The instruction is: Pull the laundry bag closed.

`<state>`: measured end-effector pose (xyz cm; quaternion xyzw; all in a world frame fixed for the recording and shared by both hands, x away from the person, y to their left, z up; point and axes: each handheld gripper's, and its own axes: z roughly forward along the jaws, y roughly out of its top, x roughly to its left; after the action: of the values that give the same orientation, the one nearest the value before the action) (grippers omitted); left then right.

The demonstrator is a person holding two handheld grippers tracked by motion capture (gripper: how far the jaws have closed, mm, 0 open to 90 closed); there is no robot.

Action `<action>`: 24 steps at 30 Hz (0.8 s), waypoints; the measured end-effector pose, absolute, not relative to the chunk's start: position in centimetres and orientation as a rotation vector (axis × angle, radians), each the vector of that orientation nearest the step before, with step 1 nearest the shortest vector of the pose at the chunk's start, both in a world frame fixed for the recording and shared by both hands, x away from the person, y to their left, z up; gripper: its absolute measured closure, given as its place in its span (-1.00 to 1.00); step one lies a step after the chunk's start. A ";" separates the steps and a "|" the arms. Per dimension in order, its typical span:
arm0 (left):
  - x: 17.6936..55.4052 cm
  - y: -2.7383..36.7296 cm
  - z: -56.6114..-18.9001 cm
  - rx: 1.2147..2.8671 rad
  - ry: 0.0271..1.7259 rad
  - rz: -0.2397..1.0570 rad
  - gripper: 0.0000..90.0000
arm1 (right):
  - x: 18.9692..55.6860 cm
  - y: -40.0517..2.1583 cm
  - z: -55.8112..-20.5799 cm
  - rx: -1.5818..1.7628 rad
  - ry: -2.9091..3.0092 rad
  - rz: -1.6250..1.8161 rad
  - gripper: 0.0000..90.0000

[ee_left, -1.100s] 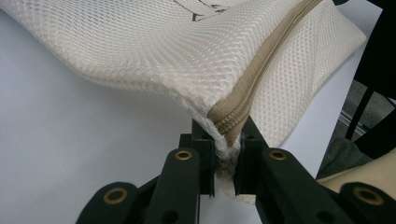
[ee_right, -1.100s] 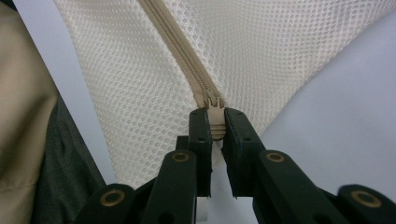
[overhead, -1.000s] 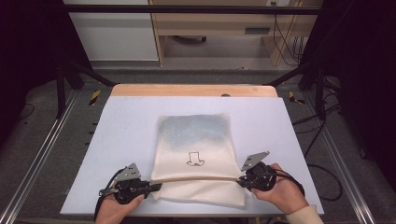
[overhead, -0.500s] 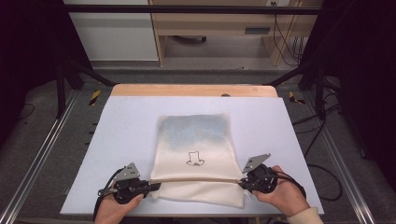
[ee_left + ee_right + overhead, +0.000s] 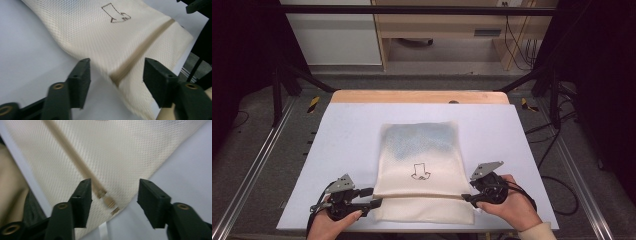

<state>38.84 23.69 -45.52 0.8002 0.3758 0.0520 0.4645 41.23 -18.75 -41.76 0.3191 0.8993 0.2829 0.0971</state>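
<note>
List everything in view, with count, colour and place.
cloth bag: one, cream with a blue-tinted far part and a small dark drawing, table centre, near end folded.
band: one, tan, across the bag near its near end.
table: one, white top, wooden far edge.
cabinet: one, white, beyond the table.
left claw: one, black, open at the bag's near left edge.
right claw: one, black, open at the bag's right edge.

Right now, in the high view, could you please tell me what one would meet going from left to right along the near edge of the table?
Left gripper → cream mesh bag with its zipper line running across → right gripper, all on the white table.
</note>
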 end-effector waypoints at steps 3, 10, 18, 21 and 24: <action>38.8 24.2 -45.1 1.952 0.942 0.191 -0.36 | 41.8 -18.6 -41.2 0.975 2.593 0.870 -0.25; 39.6 25.6 -43.5 1.953 1.004 0.308 -0.68 | 43.0 -19.0 -40.0 1.068 2.398 0.948 -0.69; 40.9 26.8 -41.6 2.040 1.067 0.360 -0.75 | 44.1 -20.2 -38.8 1.179 2.283 0.953 -0.77; 41.9 27.6 -40.7 2.075 1.076 0.396 -0.76 | 44.6 -21.3 -38.2 1.254 2.210 0.947 -0.76; 42.4 28.2 -40.3 2.061 1.103 0.405 -0.76 | 45.0 -22.0 -38.1 1.289 2.158 0.954 -0.76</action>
<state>42.43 28.20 -40.29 0.8053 0.4308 0.1583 0.3752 44.96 -22.01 -38.09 0.4673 0.7822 0.3456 0.2244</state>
